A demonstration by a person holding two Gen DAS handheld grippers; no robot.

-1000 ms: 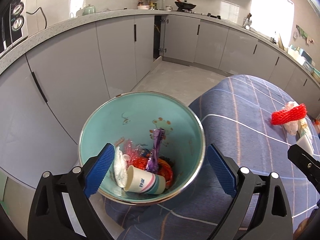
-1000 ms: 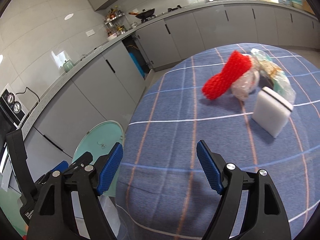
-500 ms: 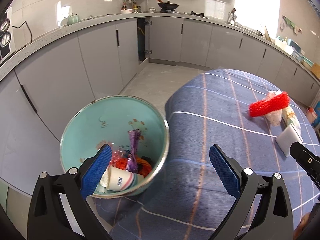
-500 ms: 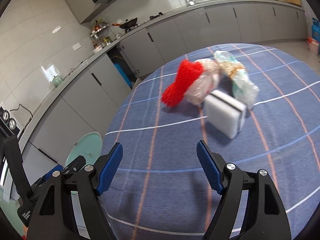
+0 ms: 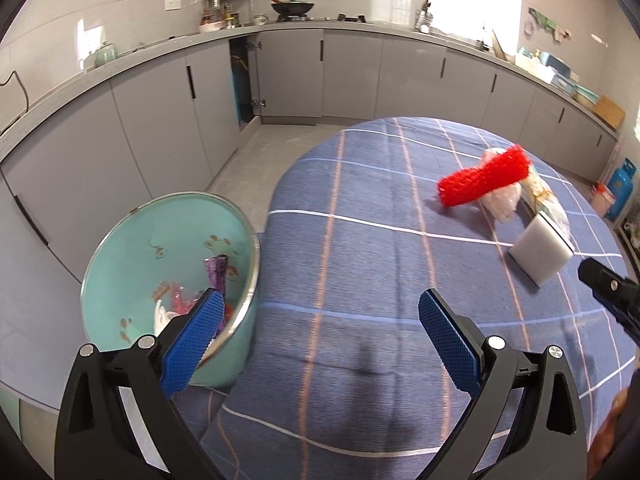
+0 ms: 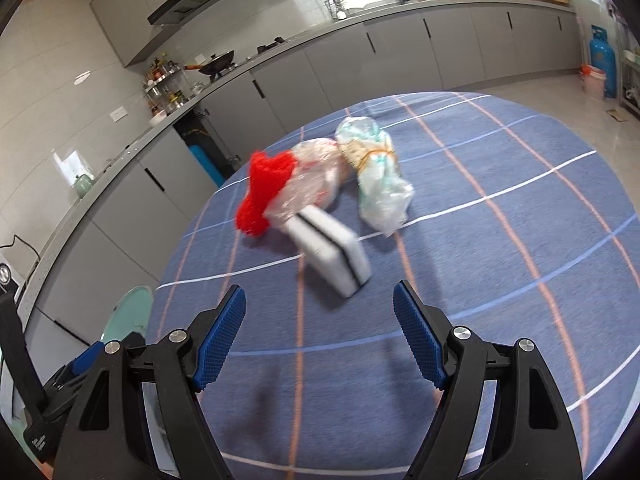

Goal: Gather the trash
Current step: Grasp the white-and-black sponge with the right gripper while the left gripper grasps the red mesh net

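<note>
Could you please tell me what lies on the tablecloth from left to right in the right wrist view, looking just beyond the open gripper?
Red mesh → white sponge block → tied plastic bag.

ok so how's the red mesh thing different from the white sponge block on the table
The red mesh is a soft, crumpled netting; the white sponge block is a firm rectangle with a dark stripe. The mesh lies against a clear plastic bag; the block sits nearer the open right gripper. Both rest on the blue checked tablecloth, ungrasped.
</note>
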